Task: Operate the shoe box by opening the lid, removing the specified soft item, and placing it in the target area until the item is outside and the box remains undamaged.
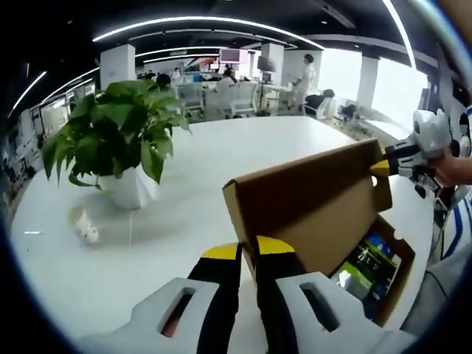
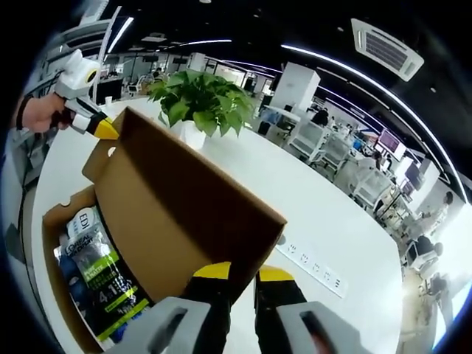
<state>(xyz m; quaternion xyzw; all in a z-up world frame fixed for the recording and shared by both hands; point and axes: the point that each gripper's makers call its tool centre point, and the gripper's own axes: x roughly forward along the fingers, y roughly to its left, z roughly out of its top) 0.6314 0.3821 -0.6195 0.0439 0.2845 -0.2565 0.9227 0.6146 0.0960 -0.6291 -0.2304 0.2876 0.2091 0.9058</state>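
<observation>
White table (image 1: 243, 158), potted plant (image 1: 118, 140), small white object (image 1: 86, 227), open cardboard shoe box (image 1: 317, 203), inset socket strip (image 2: 313, 267).

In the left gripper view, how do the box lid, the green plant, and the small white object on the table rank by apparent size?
1. Box lid, though nearness to the camera enlarges it.
2. Green plant.
3. Small white object, clearly smallest.
</observation>
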